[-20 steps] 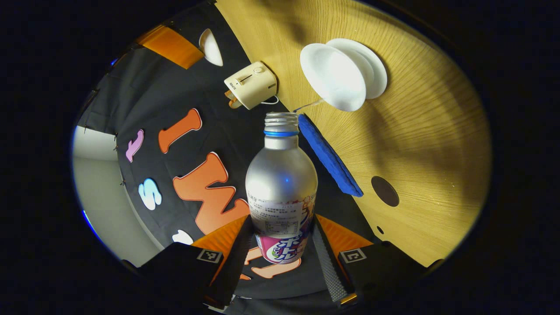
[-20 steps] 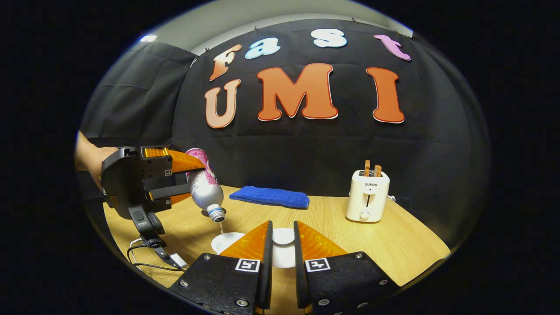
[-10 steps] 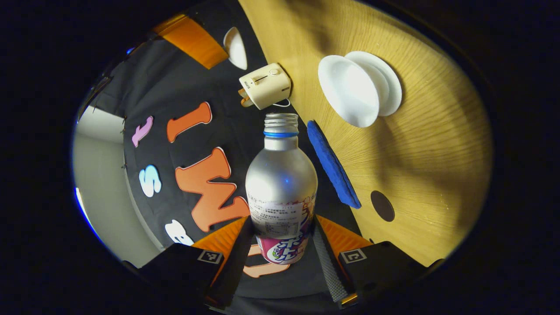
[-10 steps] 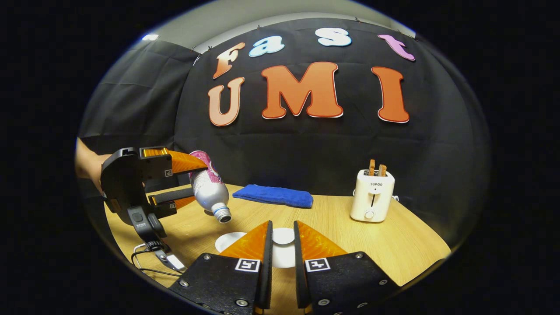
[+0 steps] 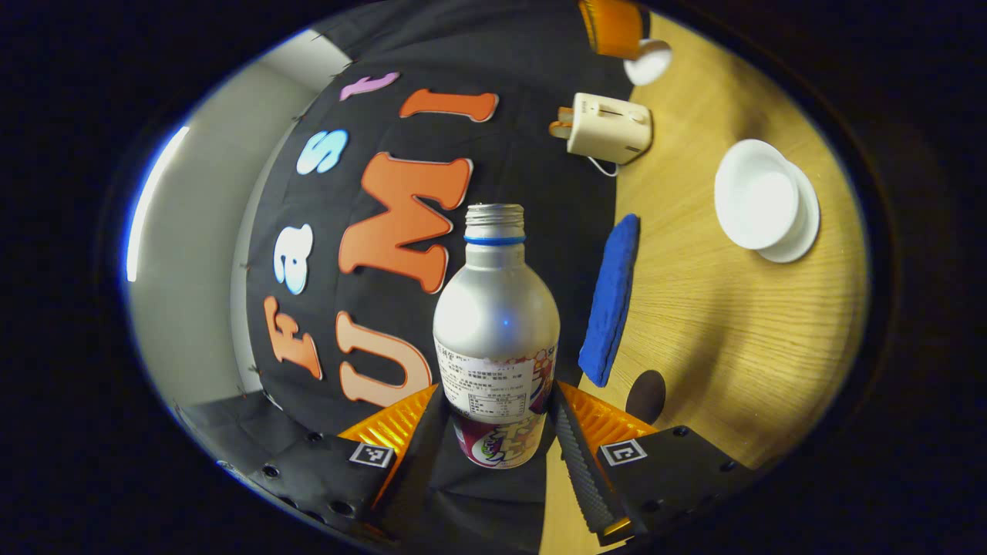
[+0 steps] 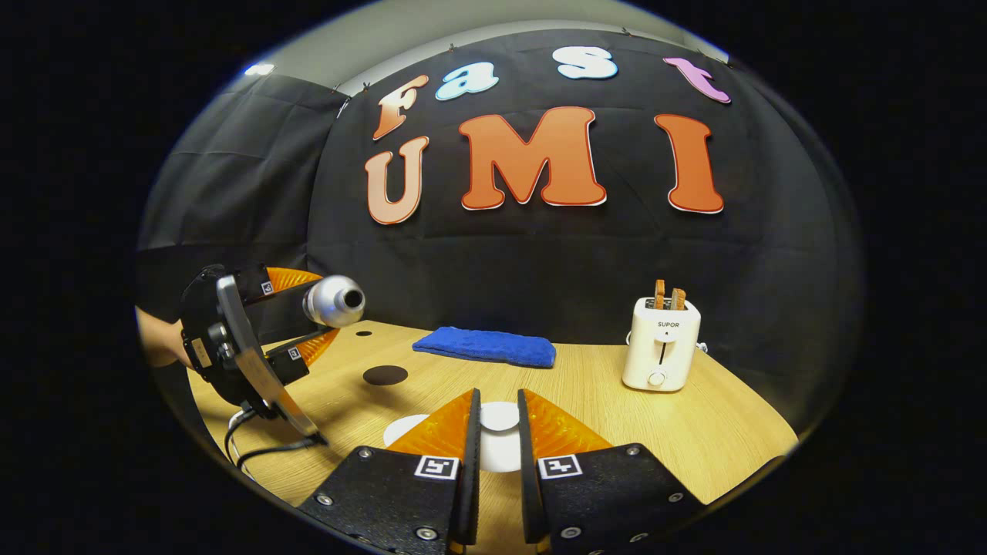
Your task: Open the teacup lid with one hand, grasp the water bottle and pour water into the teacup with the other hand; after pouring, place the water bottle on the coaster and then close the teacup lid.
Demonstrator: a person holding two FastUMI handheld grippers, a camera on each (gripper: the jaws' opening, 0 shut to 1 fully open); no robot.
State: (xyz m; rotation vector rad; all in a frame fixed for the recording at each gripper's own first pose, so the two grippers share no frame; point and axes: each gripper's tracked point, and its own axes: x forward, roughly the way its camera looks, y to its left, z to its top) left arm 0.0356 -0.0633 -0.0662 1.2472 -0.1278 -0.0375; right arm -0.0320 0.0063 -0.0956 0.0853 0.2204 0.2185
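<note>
My left gripper [image 5: 496, 401] is shut on the lower body of a silver water bottle [image 5: 496, 324] with an open mouth. In the right gripper view the bottle [image 6: 333, 301] lies about level in the left gripper [image 6: 312, 320], above the table's left side, mouth towards the camera. The white teacup [image 5: 759, 194] stands uncovered on its saucer. A dark round coaster [image 5: 646, 396] lies near the bottle's base, and the coaster [image 6: 385, 375] is below the bottle. My right gripper [image 6: 498, 397] is shut on the white teacup lid [image 6: 500, 418], held above the table beside the teacup [image 6: 402, 428].
A folded blue cloth [image 6: 484, 346] lies at the back of the wooden table [image 6: 717, 432]. A cream toaster [image 6: 661, 344] with toast stands at the back right. A black cable [image 6: 258, 449] trails under the left gripper, near the table's left edge.
The bottle was tipped mouth-down over the teacup with water running out. It has swung up to about level and moved left, away from the cup. The right gripper kept still.
</note>
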